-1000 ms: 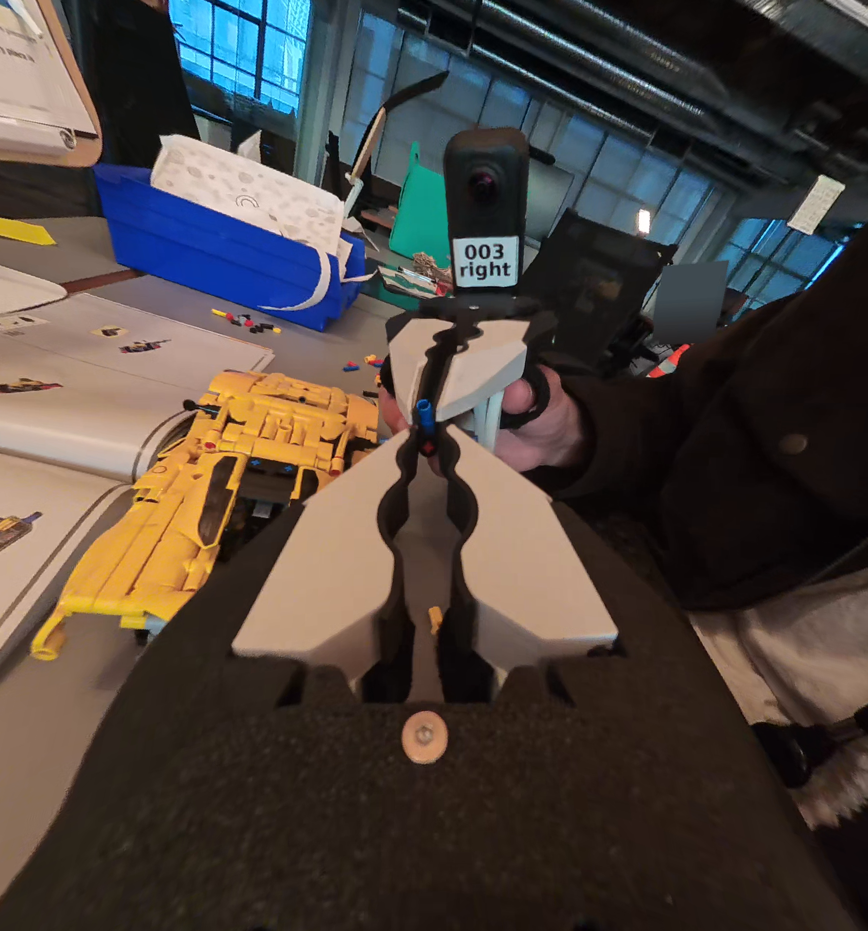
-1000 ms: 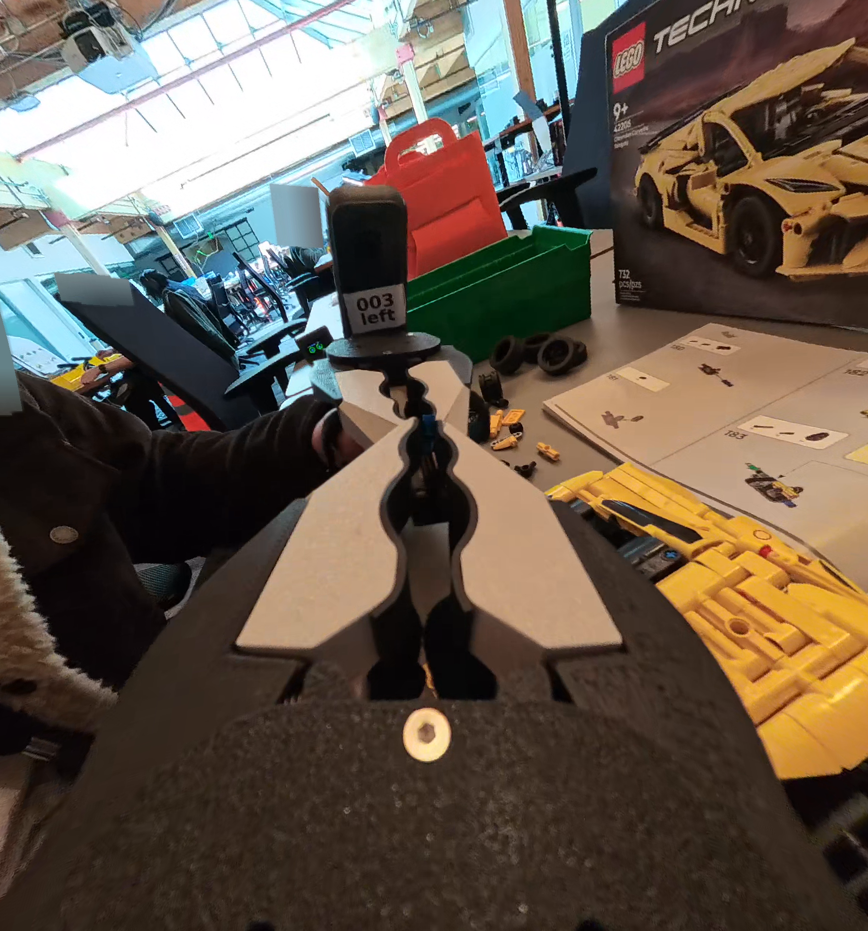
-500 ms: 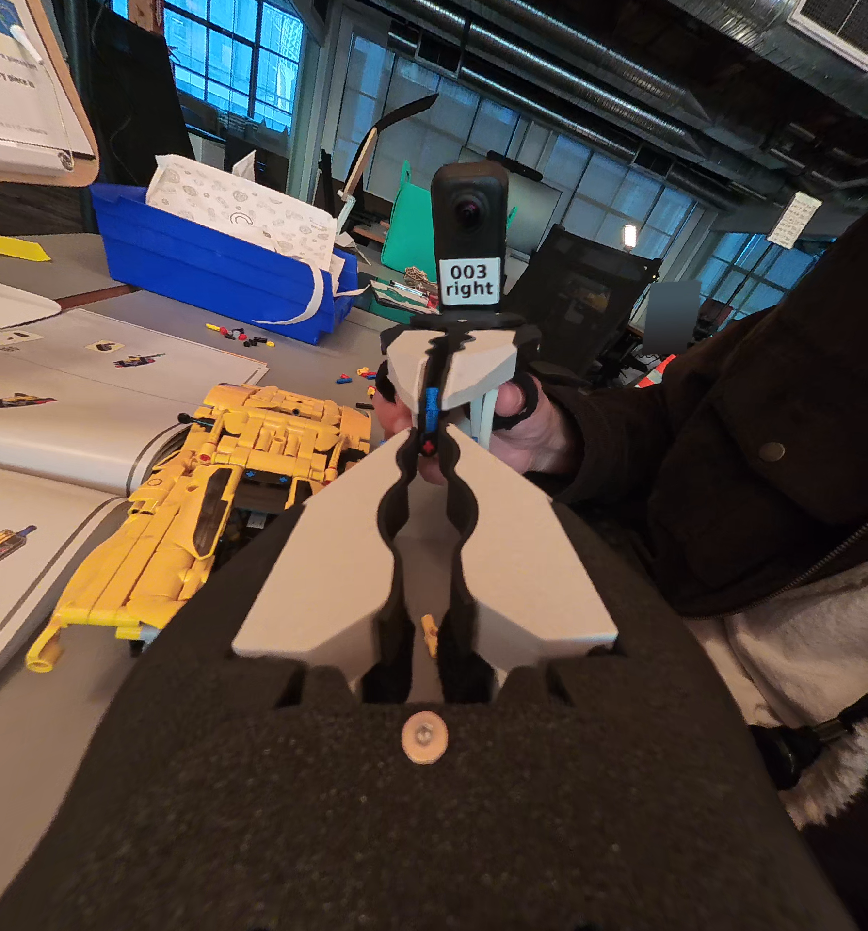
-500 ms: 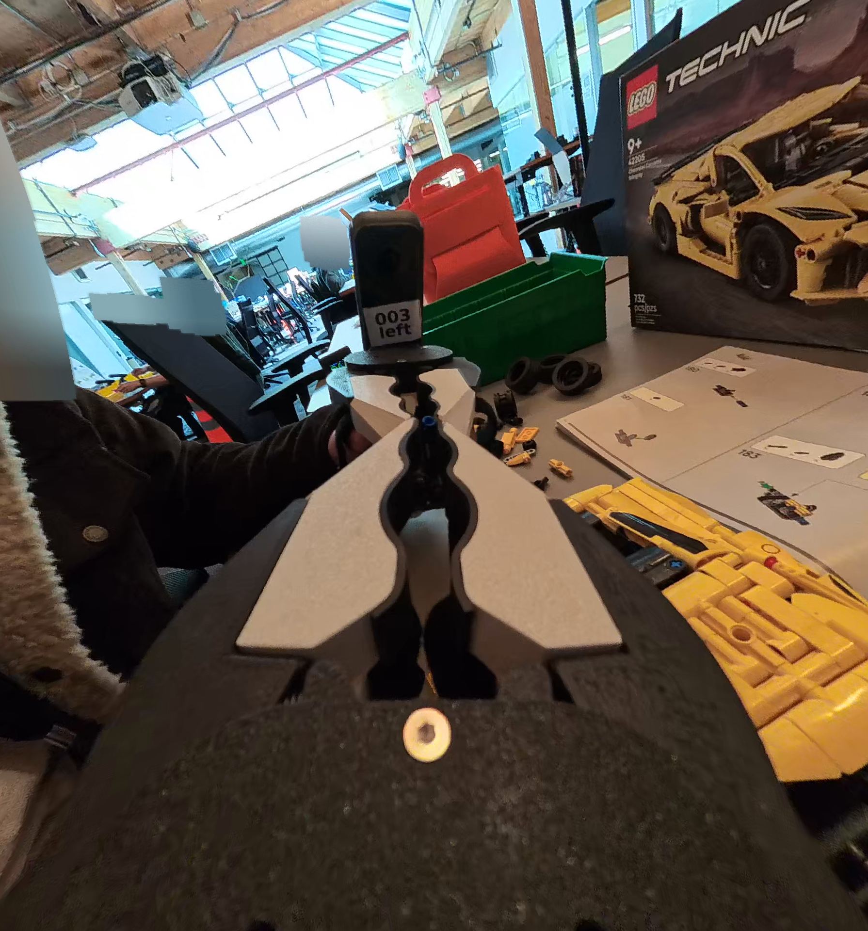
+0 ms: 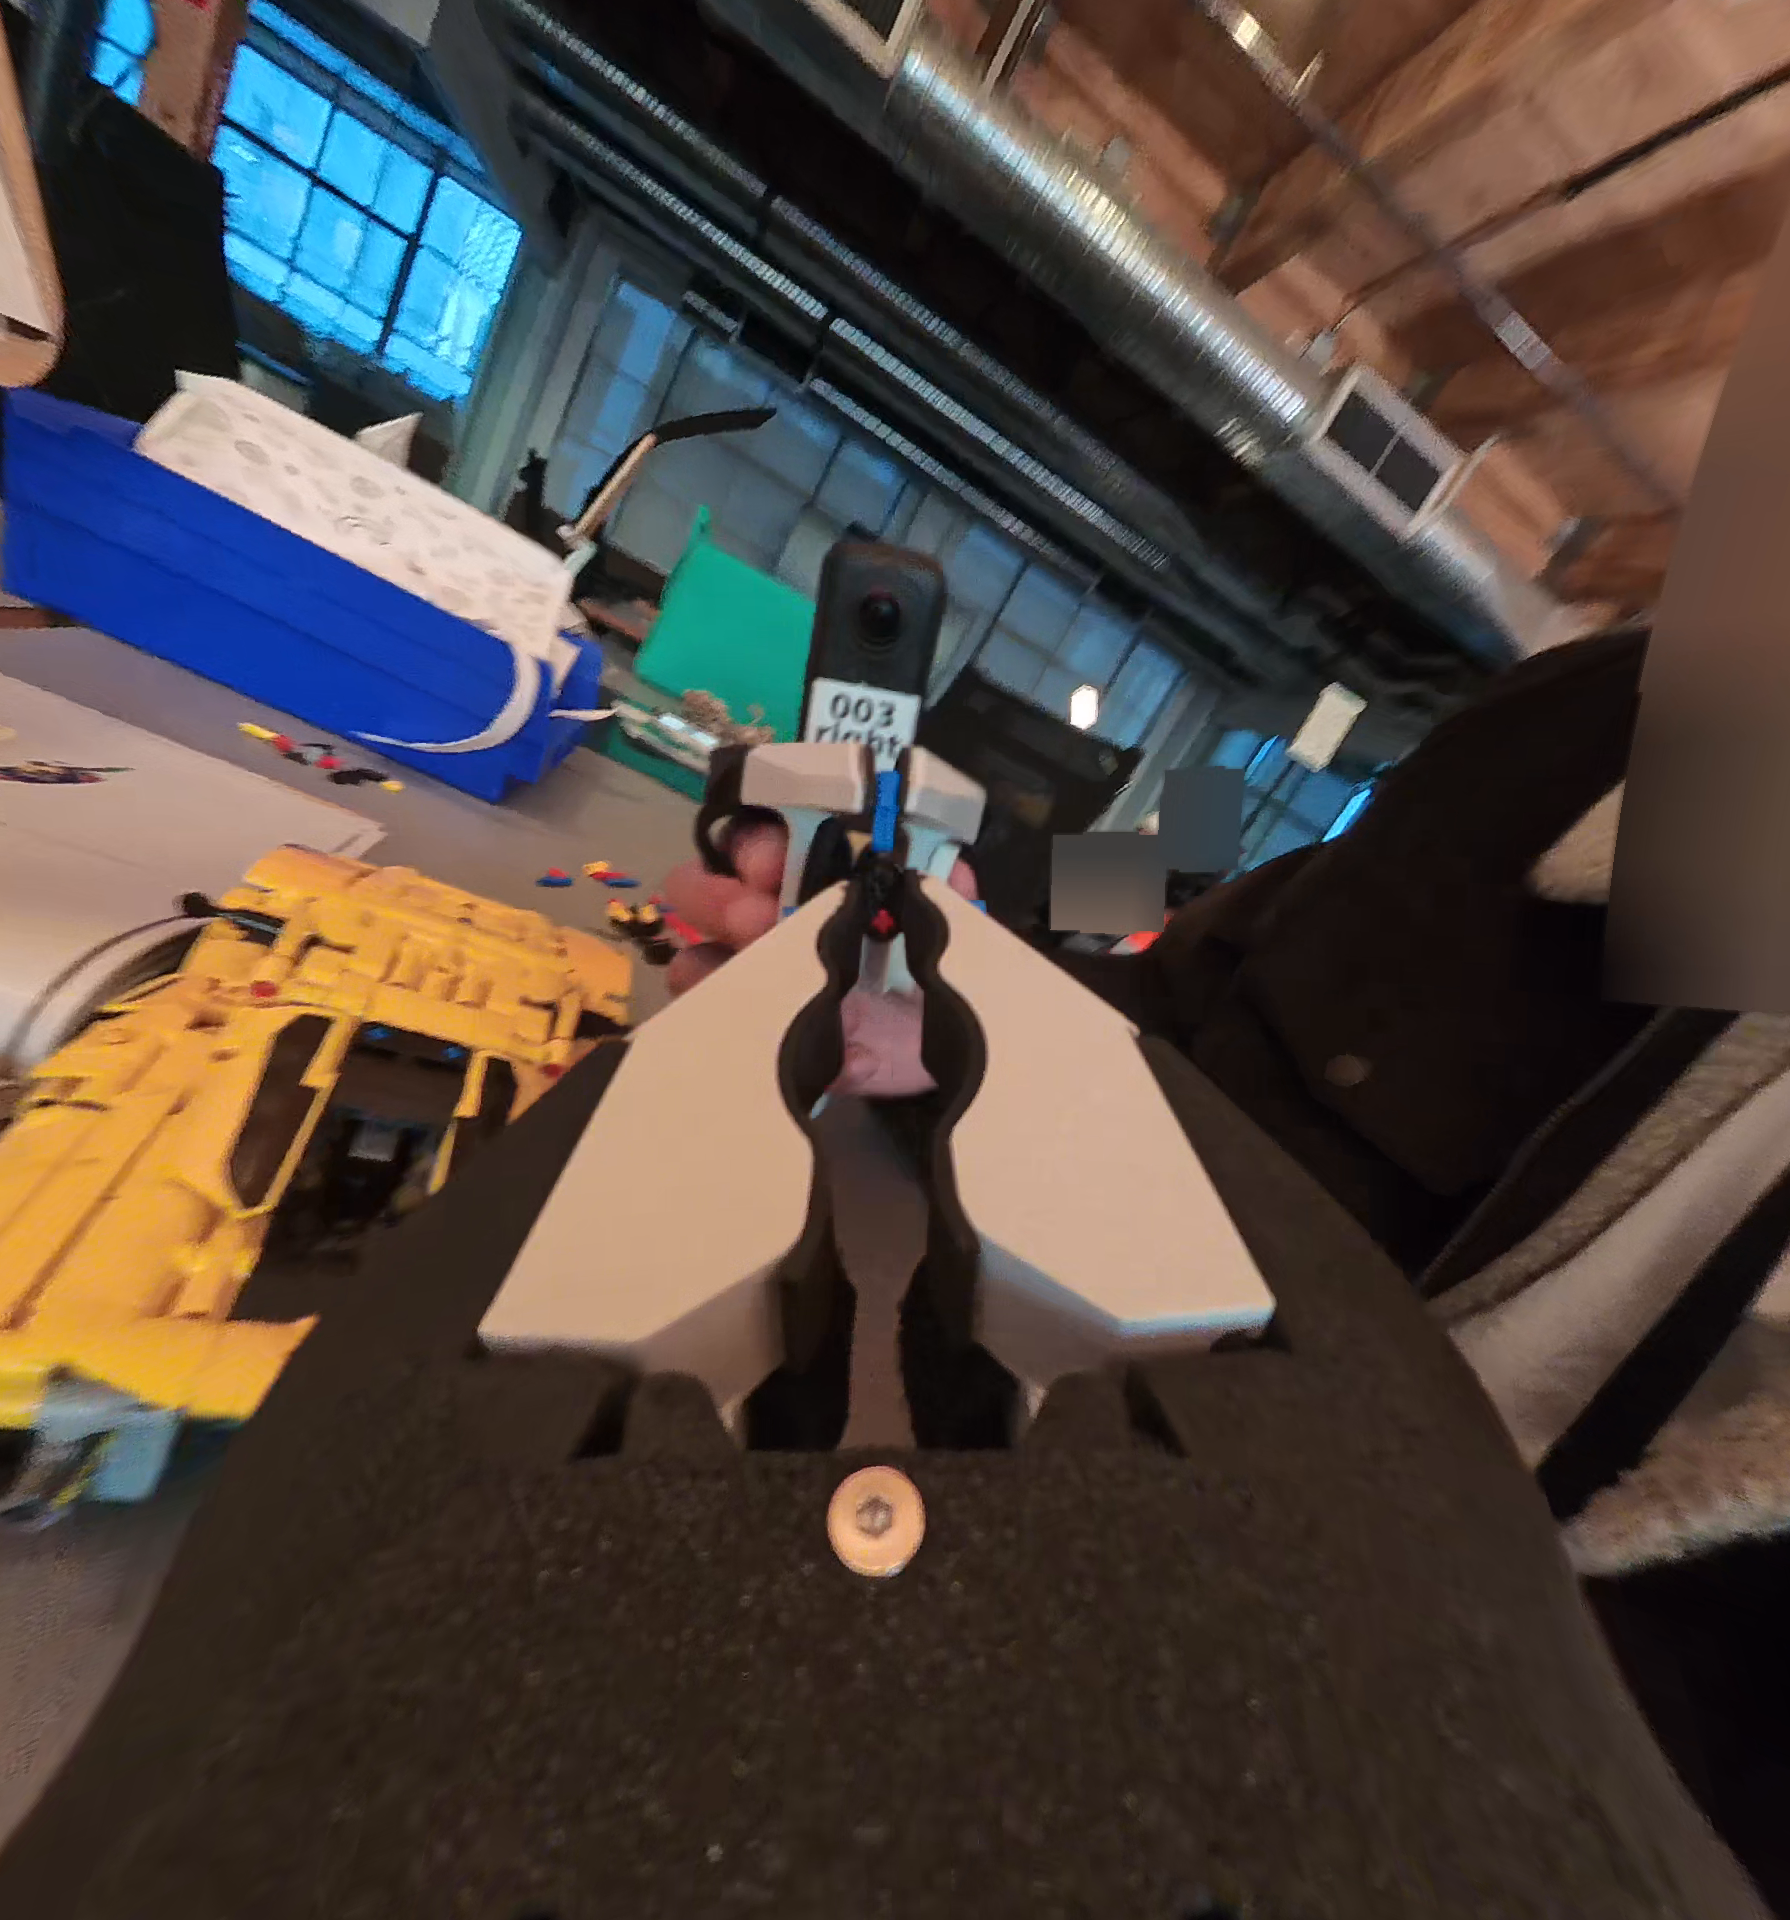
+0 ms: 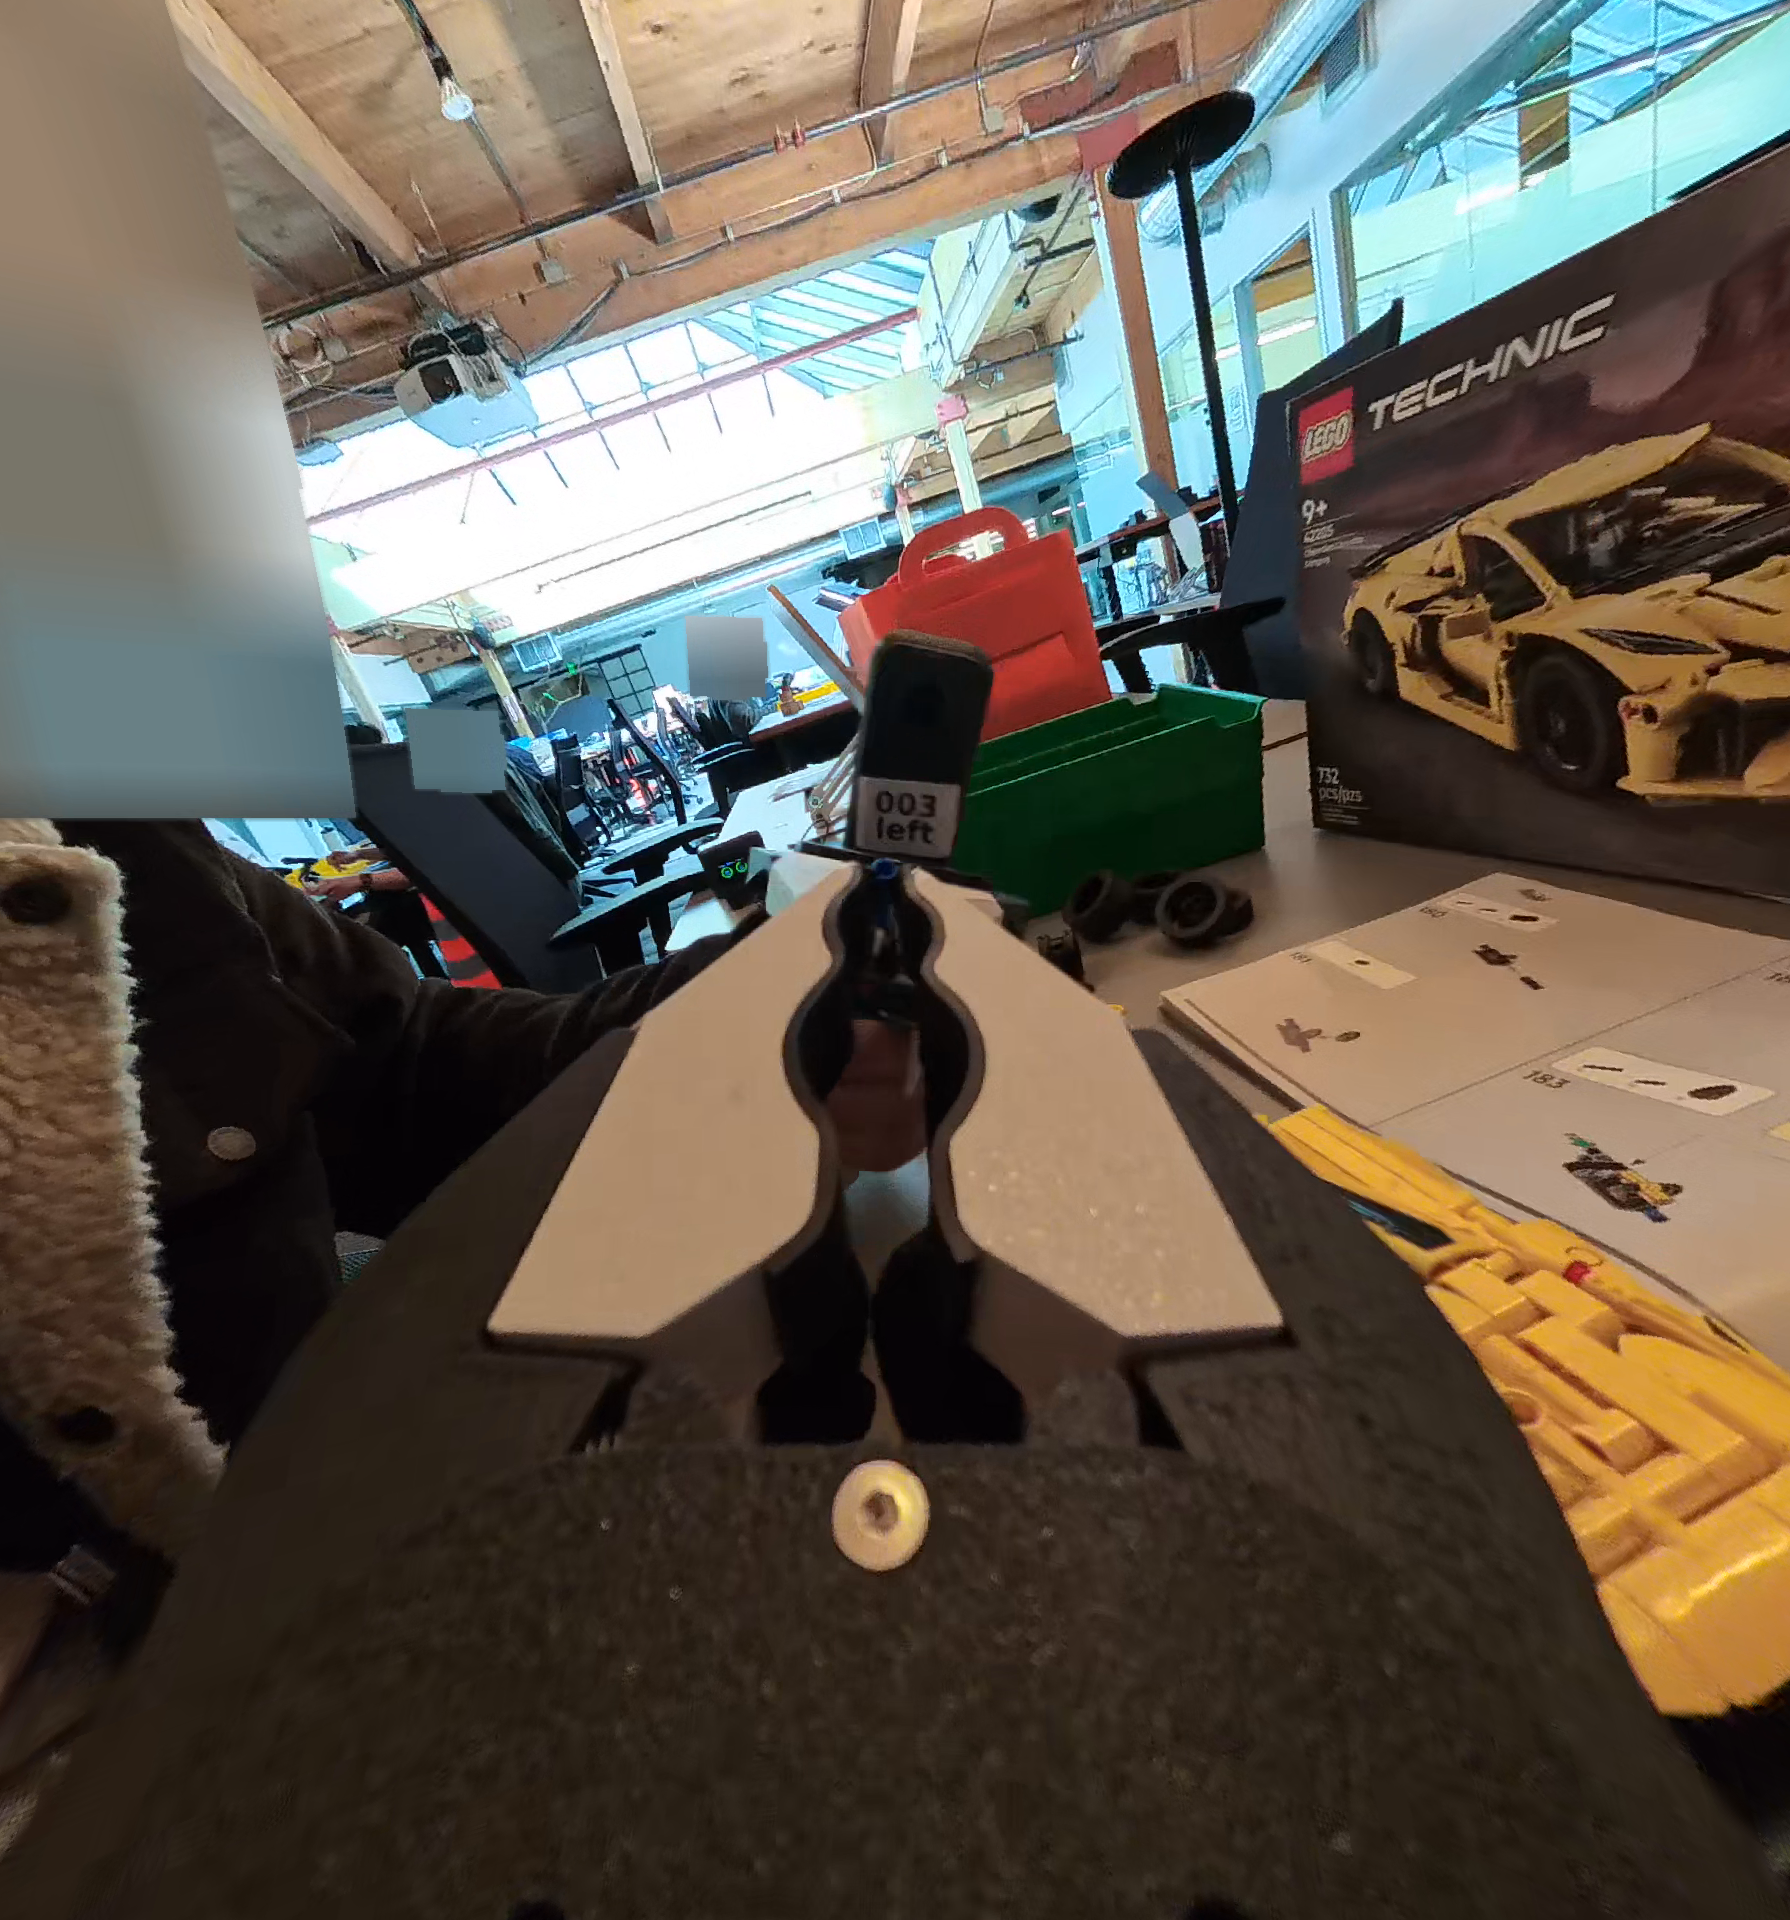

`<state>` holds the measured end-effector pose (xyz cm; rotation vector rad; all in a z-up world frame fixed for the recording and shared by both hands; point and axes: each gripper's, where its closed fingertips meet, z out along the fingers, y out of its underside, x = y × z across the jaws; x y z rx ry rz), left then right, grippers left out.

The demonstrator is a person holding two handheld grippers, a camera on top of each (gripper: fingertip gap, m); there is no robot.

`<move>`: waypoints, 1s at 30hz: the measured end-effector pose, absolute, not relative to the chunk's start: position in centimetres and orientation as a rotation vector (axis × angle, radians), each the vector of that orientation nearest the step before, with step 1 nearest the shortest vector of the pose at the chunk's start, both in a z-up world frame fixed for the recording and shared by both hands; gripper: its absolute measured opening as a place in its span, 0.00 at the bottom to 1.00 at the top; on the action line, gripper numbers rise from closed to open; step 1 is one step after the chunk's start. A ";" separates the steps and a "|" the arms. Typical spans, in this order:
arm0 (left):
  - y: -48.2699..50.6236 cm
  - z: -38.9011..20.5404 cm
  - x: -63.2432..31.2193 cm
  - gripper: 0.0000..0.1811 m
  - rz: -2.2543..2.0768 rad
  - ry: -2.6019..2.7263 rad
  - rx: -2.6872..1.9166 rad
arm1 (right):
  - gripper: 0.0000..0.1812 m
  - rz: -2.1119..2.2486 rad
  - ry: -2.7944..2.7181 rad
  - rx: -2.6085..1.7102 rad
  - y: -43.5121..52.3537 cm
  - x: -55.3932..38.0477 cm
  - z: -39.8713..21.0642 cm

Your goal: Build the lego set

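Both grippers now raised higher above the yellow car [image 5: 247, 1081] than half a second ago, tip to tip. Left gripper [image 5: 875, 920] pinching a small black piece; right gripper [image 6: 880, 914] clamped on a blue pin. Probably mid-join, not yet mounted.

Seen from the right gripper [image 6: 878, 914], the left gripper [image 6: 906, 831] faces it tip to tip, the car model [image 6: 1556, 1423] lying right, with booklet [image 6: 1493, 997], wheels [image 6: 1161, 904] and box [image 6: 1587, 582] beyond.
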<state>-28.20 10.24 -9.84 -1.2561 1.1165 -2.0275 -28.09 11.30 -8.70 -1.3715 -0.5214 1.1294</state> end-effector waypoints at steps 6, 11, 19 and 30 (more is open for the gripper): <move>10.5 -8.7 -28.7 0.04 -2.294 0.939 -1.206 | 0.02 1.128 -0.524 -1.355 11.2 -28.6 -8.7; 10.5 -8.4 -28.9 0.04 -2.341 0.918 -1.194 | 0.02 1.137 -0.512 -1.327 11.1 -28.7 -8.4; 11.1 -7.3 -29.7 0.04 -2.575 0.739 -1.130 | 0.02 0.997 -0.601 -1.255 10.6 -28.6 -7.6; 10.4 -7.7 -29.3 0.04 -2.510 0.818 -1.151 | 0.01 0.788 -0.673 -1.274 10.7 -29.1 -7.6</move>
